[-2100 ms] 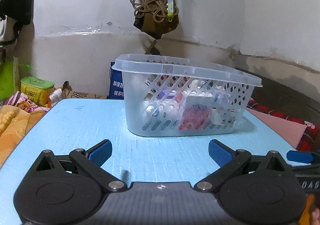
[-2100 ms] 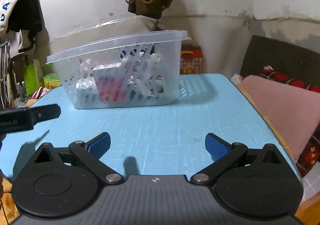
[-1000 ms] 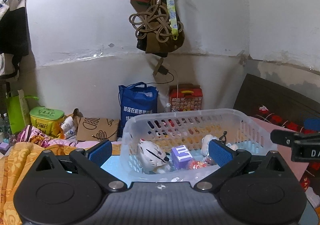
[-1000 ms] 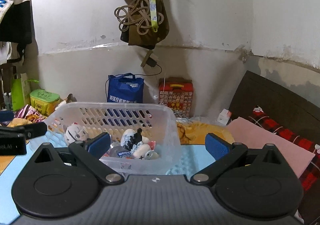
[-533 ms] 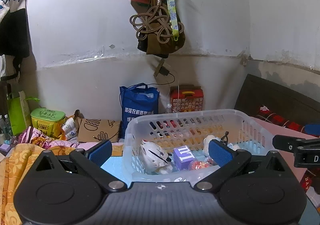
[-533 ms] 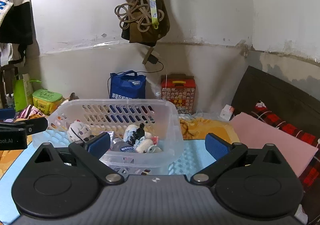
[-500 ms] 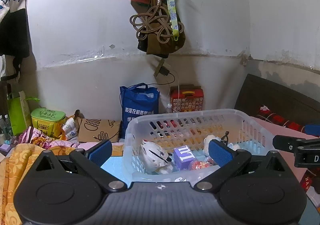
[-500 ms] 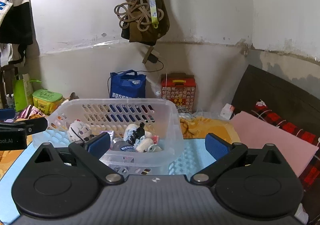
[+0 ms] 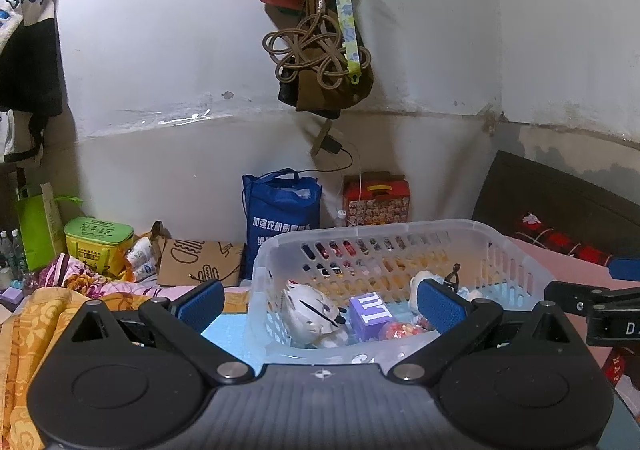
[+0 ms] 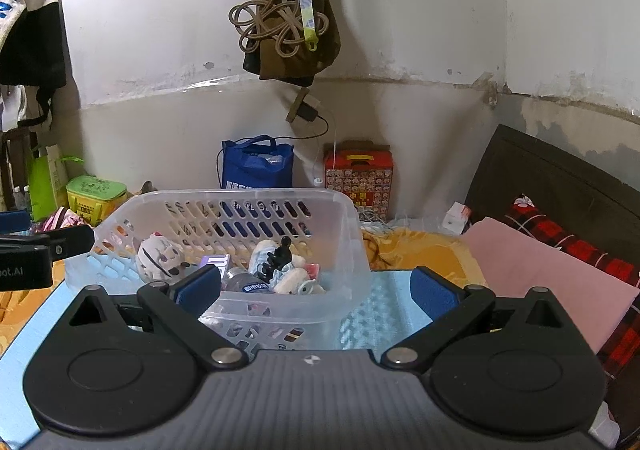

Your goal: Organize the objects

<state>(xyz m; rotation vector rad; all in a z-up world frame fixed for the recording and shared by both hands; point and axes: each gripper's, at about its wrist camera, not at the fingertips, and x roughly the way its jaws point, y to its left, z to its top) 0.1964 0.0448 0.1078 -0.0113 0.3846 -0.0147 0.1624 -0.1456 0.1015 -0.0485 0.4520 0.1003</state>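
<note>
A clear plastic basket (image 9: 516, 270) stands on the light blue table (image 9: 228, 334); it also shows in the right wrist view (image 10: 352, 262). Inside lie a white plush toy (image 9: 312, 310), a purple box (image 9: 370, 314), a black figurine (image 10: 280, 256) and other small items. My left gripper (image 9: 320, 304) is open and empty, held above the basket's near side. My right gripper (image 10: 316, 288) is open and empty above the basket's near right corner. Each gripper's fingers show at the edge of the other's view.
A blue bag (image 9: 282, 209), a red box (image 9: 376, 197) and a green tin (image 9: 98, 240) stand along the white wall. Orange cloth (image 9: 24, 322) lies left of the table. A pink mat (image 10: 548, 274) and plaid bedding (image 10: 572, 242) lie at the right.
Both grippers have risen from table level to above the basket, so I look down into it. In the last half second they barely moved. Both stay open.
</note>
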